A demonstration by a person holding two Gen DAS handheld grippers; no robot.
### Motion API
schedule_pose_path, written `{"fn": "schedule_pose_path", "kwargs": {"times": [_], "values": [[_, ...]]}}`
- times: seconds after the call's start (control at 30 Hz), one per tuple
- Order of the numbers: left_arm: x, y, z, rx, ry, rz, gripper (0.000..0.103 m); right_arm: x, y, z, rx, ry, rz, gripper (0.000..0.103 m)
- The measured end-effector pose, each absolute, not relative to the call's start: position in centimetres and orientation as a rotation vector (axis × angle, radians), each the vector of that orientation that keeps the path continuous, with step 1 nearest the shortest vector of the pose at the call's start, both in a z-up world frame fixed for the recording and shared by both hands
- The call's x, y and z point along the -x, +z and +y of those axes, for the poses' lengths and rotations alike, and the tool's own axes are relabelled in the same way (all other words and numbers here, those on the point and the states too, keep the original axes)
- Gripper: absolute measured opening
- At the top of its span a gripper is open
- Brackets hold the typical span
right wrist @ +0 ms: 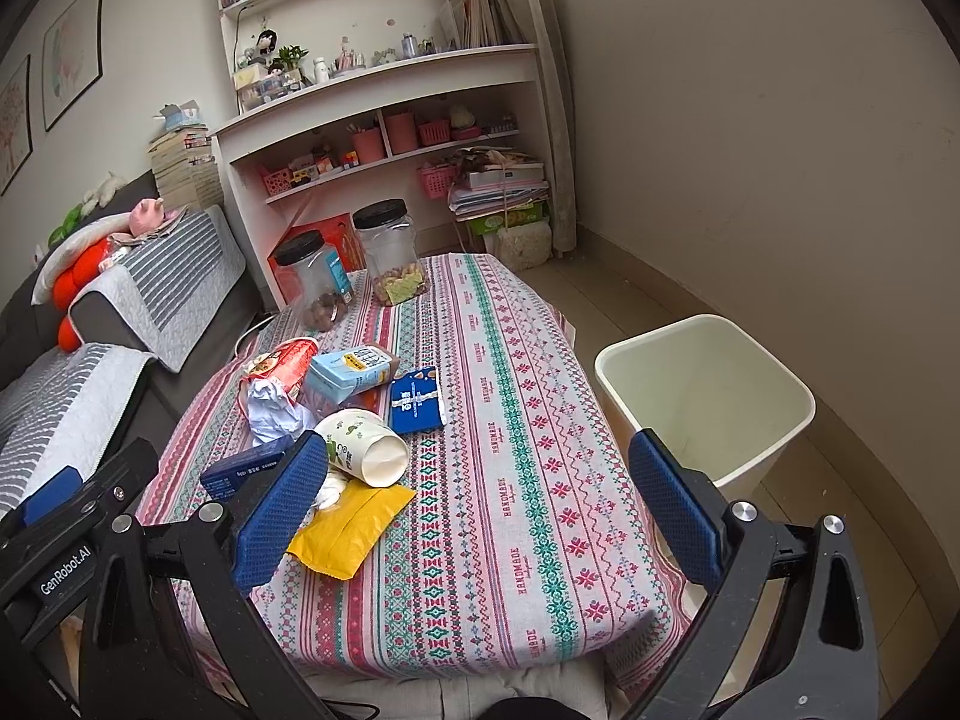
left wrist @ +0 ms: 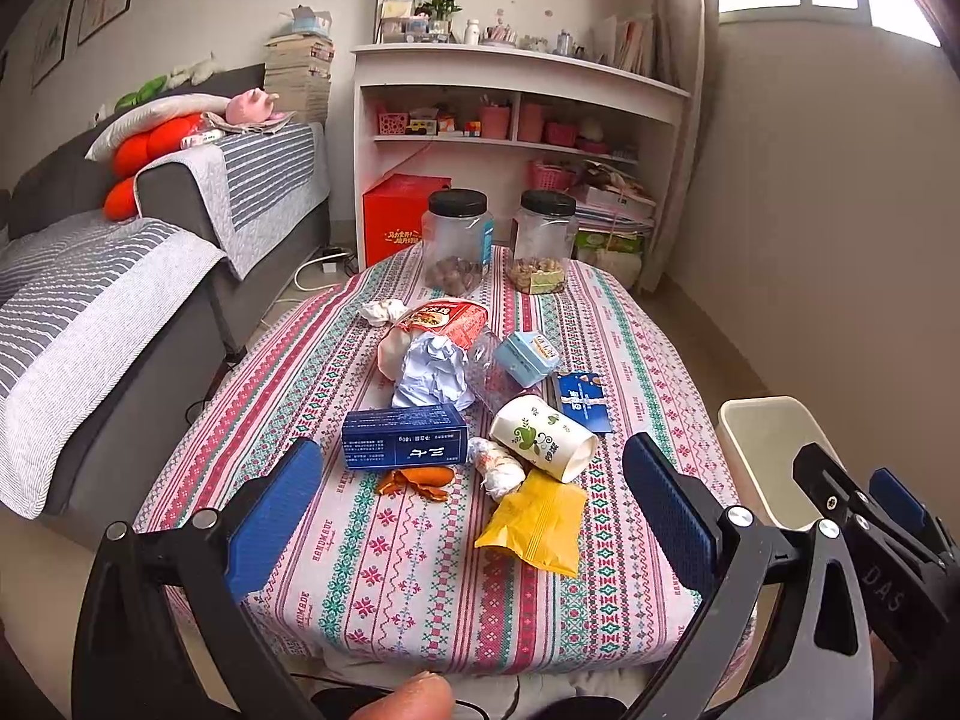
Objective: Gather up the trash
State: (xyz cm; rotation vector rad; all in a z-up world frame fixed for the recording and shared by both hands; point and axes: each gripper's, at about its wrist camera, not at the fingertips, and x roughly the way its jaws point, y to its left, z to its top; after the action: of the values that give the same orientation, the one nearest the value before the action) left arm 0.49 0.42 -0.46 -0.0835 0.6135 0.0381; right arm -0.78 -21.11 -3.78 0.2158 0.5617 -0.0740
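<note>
Both sets of jaws stand wide apart and empty above the bench's near edge, left gripper (left wrist: 474, 504) and right gripper (right wrist: 474, 510), so collecting looks unstarted. Next likely calls for closing on the flat, crinkly yellow packet (left wrist: 534, 525) nearest, then carrying it to the empty white bin (right wrist: 708, 396) beside the bench (right wrist: 510, 480).

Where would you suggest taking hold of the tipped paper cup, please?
The paper cup lies on its side, open mouth facing the near right. Come down from above with the right tool and close across the round wall at mid-body, since both sides look free; the rim would likely crush.
</note>
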Motion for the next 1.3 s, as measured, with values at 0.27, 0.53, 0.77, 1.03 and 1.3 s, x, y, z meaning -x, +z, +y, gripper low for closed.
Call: {"fn": "schedule_pose_path", "kwargs": {"times": [0.27,0.53,0.77,1.03,1.3], "values": [[-0.7,-1.1,0.6,0.088,0.043,0.622,0.097,0.5,-4.3,-21.2,-0.215,-0.075,0.570,0.096],[-2.5,-2.2,2.2,0.131,0.055,0.676,0.097,-0.7,-5.5,-21.5,-0.228,-0.075,0.631,0.096],[-8.9,-5.8,8.1,0.379,0.014,0.923,0.097,-3.2,-9.3,-23.8,-0.370,-0.052,0.818,0.096],[-16.0,-10.6,7.9,0.199,0.073,1.083,0.097,-5.3,-13.1,-25.2,-0.478,-0.039,0.994,0.096],[-19.8,-13.3,3.8,-0.325,-0.127,1.241,0.097,-7.8,-15.9,-24.9,-0.525,0.038,1.111,0.096]]}}
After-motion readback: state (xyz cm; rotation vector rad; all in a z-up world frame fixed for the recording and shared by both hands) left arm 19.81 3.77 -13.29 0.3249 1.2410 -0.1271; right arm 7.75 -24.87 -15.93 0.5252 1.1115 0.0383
